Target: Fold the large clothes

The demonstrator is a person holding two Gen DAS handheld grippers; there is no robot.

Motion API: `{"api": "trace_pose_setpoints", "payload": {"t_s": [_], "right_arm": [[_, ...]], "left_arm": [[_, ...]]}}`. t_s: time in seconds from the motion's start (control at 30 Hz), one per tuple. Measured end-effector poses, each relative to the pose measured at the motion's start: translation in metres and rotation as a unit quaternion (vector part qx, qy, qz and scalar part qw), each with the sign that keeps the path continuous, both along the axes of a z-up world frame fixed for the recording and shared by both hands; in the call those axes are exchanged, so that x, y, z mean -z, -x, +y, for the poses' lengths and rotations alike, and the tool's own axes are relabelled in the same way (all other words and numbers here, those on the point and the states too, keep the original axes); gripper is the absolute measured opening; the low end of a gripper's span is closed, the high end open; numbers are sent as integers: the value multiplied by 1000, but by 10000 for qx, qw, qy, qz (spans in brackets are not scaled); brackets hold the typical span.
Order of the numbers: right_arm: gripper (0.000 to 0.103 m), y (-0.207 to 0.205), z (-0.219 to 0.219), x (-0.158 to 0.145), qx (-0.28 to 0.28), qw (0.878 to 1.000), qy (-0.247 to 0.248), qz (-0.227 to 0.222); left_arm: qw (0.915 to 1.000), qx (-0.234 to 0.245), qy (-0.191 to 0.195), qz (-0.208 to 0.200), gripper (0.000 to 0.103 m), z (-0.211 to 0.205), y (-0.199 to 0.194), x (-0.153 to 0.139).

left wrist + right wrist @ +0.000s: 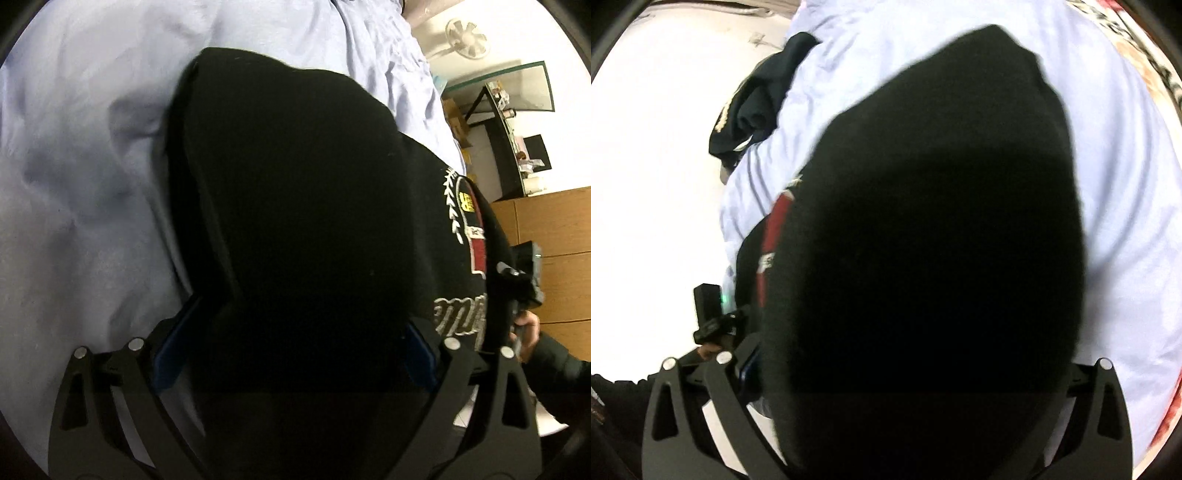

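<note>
Left wrist: fingers (168, 354) spread wide around bunched black sweatshirt (295, 206); fabric hides the tips, so grip cannot be confirmed. Garment hangs over the pale bedsheet (81, 155).

Right wrist: right gripper (923, 387) buried in the same black cloth, state unreadable. Probably mid-fold, carrying an edge across. Next: lay it flat on the bed, edges aligned.
</note>
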State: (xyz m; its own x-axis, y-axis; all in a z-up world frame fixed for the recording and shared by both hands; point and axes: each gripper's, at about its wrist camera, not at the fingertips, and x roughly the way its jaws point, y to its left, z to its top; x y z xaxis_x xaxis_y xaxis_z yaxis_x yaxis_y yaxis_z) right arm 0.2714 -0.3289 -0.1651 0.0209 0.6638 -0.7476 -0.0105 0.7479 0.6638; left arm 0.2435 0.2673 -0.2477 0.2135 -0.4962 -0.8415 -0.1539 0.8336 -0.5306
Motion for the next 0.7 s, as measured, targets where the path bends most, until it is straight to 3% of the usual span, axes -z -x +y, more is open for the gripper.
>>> {"api": "trace_pose_setpoints", "payload": {"t_s": [0.13,0.27,0.3,0.33,0.37,0.4,0.5,0.6,0.7], "right_arm": [[98,4,-4,22,166,9947,976,263],[97,2,1,30,330,9934,1009,438],[91,1,5,28,315,9933,1033,399],[89,0,7,25,321,9932,1057,357],[79,1,7,19,375,9932,1050,324],[66,2,5,16,439,9936,991,313],[45,4,-2,2,615,9946,783,282],[32,0,-2,-22,453,9965,688,138],[27,-10,3,-59,321,9980,529,-88]], "left_arm": [[9998,-175,-43,-80,94,3,5,4],[9995,-130,271,106,97,11,2,14],[9995,-86,292,104,95,11,1,13],[9994,-17,346,70,91,10,1,10],[9991,20,431,40,72,7,0,8],[9988,65,478,6,64,6,2,2],[9988,44,481,-40,43,-2,0,-10],[9995,-71,287,-119,30,-17,-4,-29],[9994,-267,65,-223,27,-31,-3,-57]]}}
